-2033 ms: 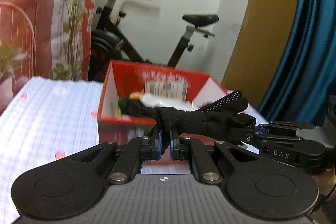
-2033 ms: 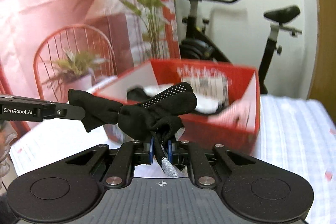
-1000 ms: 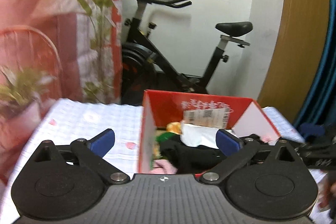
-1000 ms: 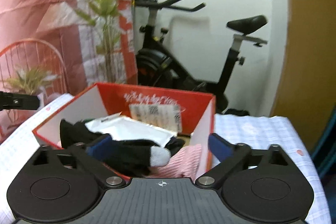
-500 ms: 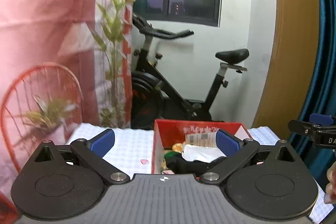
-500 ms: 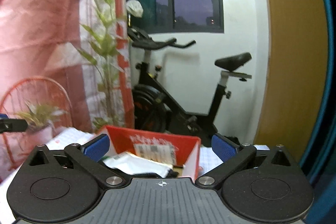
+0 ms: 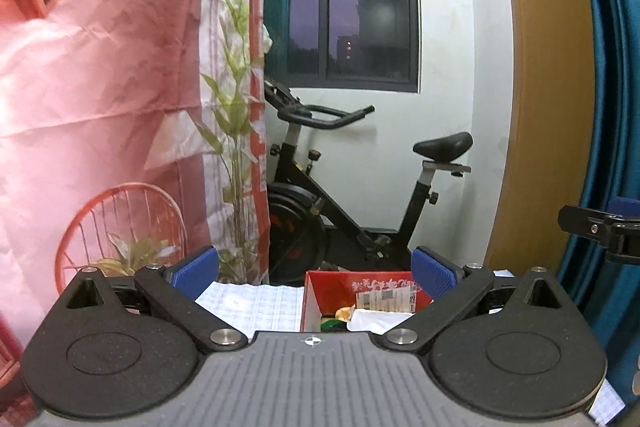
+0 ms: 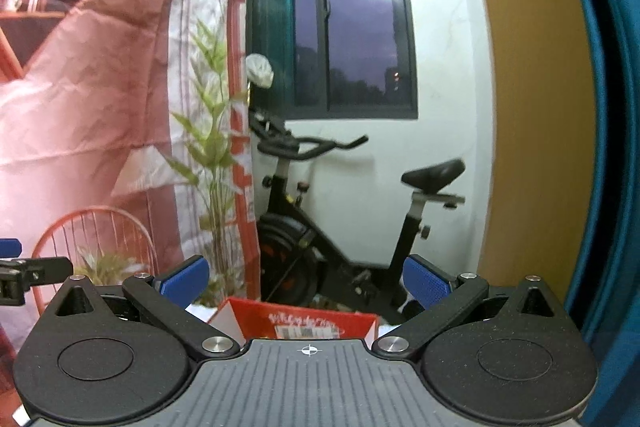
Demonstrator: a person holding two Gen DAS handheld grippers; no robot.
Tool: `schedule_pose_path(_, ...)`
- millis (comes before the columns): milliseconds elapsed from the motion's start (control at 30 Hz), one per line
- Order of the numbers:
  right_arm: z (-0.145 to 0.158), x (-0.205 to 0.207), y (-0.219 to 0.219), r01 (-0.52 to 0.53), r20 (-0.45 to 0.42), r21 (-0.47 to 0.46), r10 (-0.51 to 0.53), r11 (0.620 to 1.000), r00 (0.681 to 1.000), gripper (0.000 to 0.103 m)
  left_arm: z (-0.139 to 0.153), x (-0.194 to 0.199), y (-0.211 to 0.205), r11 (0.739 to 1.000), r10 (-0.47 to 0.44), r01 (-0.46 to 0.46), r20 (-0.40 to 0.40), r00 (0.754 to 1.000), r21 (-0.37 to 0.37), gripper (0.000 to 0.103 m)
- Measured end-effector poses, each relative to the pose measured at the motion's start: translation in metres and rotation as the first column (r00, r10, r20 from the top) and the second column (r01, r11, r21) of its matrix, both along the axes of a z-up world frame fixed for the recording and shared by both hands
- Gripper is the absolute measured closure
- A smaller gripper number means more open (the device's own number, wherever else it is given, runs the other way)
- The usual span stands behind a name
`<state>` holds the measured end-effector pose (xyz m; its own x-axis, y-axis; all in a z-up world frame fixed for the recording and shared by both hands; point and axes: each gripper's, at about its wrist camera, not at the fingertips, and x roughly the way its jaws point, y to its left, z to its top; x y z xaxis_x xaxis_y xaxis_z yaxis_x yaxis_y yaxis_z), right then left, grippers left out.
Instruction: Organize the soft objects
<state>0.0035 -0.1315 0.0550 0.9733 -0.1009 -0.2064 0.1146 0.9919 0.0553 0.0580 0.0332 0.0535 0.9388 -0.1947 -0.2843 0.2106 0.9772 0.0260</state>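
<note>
From the left wrist, the left claw (image 7: 315,271) stands wide open and empty, its two blue pads apart above one red box (image 7: 362,281) that sits on the checked table (image 7: 256,301) in front of one exercise bike (image 7: 360,195), with dark and white soft items (image 7: 360,319) inside; the right claw's tip (image 7: 600,227) shows right of the box. From the right wrist, the right claw (image 8: 306,281) is likewise spread wide and holds nothing, above the same box (image 8: 304,319). Two seconds ago both claws pinched one black sock beside the box; both have since let go and risen away.
</note>
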Motion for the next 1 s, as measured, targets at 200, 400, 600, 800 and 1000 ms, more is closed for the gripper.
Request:
schedule_pose_path(200,0.015,-0.022,0.009,0.044,0.006,-0.001,-0.044,0.999,0.999,0.000,0.006,-0.012,0.000,1.000,0.001,0.000,0.010,1.000,-0.004,0.000)
schedule_pose_path(400,0.017,-0.025,0.014,0.052,0.001,-0.004,-0.052,0.999,0.999,0.000,0.004,-0.007,0.001,1.000,0.010,-0.010,0.007,1.000,-0.004,0.000)
schedule_pose_path(600,0.013,-0.022,0.011,0.062,-0.017,-0.003,-0.062,0.998,0.998,0.000,0.001,-0.009,-0.002,1.000,0.022,-0.022,0.005,1.000,0.014,0.000)
schedule_pose_path(800,0.010,-0.022,0.005,0.075,-0.026,0.006,-0.075,0.997,0.997,0.000,0.000,-0.007,-0.001,1.000,0.025,-0.025,-0.007,1.000,0.016,0.000)
schedule_pose_path(1000,0.010,-0.017,0.002,0.088,-0.030,0.001,-0.088,0.996,0.996,0.000,0.001,-0.006,0.001,0.999,0.032,-0.032,-0.010,0.999,0.018,0.000)
